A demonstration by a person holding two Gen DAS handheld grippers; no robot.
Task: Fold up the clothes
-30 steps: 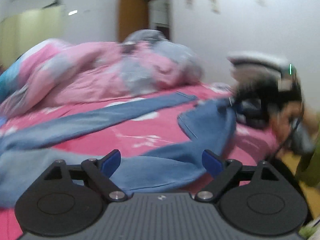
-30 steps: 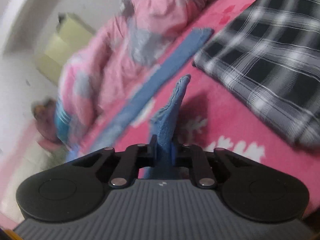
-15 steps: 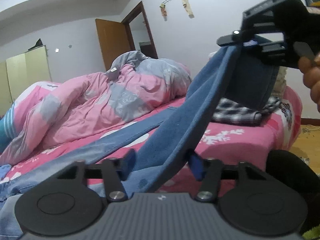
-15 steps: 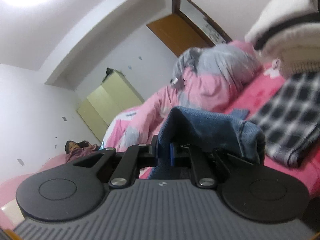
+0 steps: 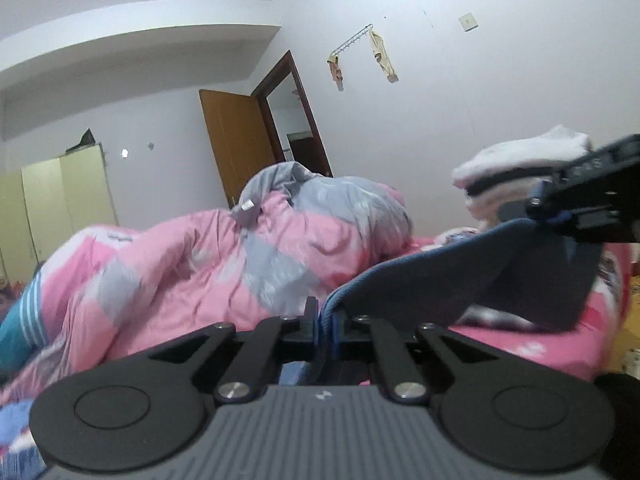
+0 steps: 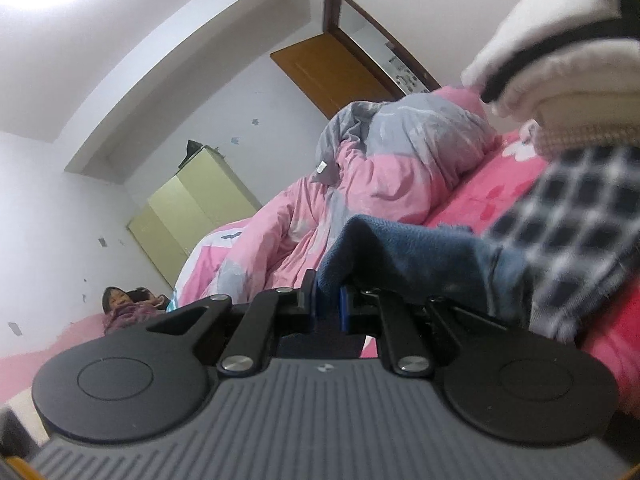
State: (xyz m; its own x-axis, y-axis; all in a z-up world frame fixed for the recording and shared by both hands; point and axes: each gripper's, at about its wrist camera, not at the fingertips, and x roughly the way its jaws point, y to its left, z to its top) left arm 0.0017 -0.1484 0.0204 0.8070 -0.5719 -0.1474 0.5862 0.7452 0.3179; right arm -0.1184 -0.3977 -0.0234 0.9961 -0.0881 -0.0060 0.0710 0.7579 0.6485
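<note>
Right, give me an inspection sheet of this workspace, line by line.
Surface: bed with a pink sheet, mostly covered.
Job's things: blue garment lifted off the bed, stretched between both grippers.
Clutter: plaid cloth beside the garment; white folded stack behind it; pink and grey duvet heaped at the back.
Grippers: left gripper shut on the garment's edge; right gripper shut on another part of it.
Cables: nothing seen.
Surroundings: open brown door, yellow-green wardrobe, wall hook rail with small items hanging, a person lying at the far left.
</note>
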